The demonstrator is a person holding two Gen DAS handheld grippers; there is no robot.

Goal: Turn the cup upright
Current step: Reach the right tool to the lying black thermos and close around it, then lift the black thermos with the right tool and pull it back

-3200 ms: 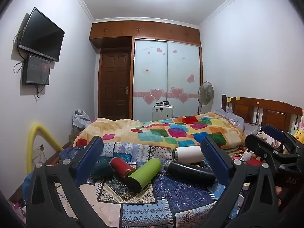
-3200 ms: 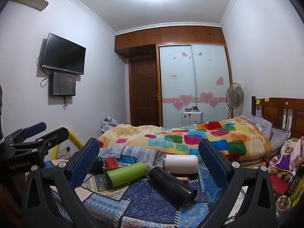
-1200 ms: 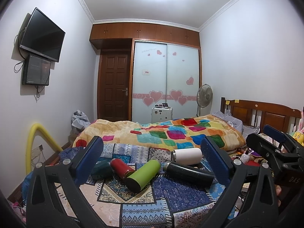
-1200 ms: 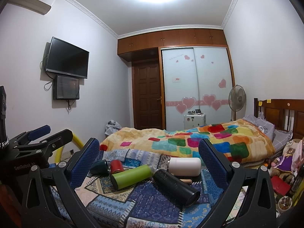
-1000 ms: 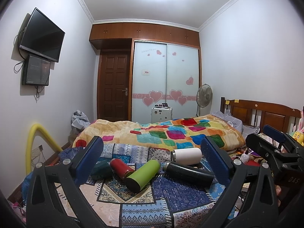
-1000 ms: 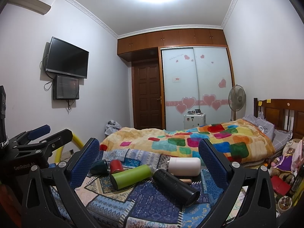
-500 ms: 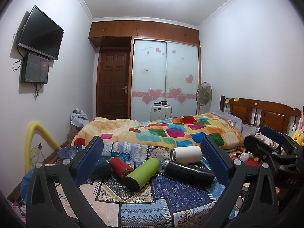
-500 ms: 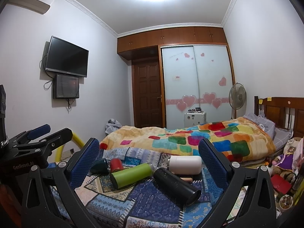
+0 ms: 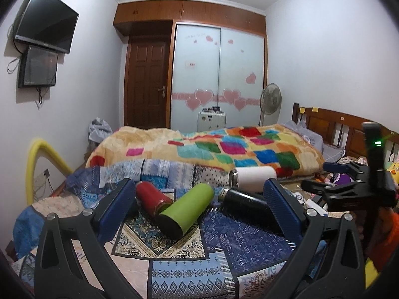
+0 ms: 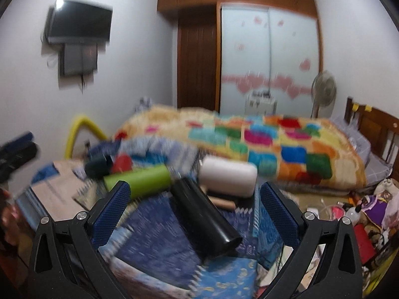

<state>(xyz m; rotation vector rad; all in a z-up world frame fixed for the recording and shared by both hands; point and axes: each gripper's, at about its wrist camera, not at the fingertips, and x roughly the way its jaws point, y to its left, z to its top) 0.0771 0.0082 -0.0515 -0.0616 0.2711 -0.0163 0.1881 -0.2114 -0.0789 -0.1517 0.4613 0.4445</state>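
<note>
Several cups lie on their sides on a blue patterned cloth (image 9: 249,239): a red cup (image 9: 152,198), a green cup (image 9: 187,209), a black cup (image 9: 247,205) and a white cup (image 9: 254,178). My left gripper (image 9: 199,208) is open and empty, just in front of the red and green cups. My right gripper (image 10: 194,206) is open and empty, its jaws either side of the black cup (image 10: 204,214). The right wrist view is blurred; it shows the green cup (image 10: 139,180), the white cup (image 10: 228,178), the red cup (image 10: 122,163) and a dark teal cup (image 10: 96,165).
A bed with a colourful blanket (image 9: 224,149) lies behind the cups. A yellow tube (image 9: 37,164) stands at the left wall. Clutter and toys (image 10: 361,211) lie at the right. A wooden headboard (image 9: 336,129) is at the far right.
Both grippers have moved forward and down toward the cups. The right gripper moved fast, blurring its view, and now straddles the black cup.
</note>
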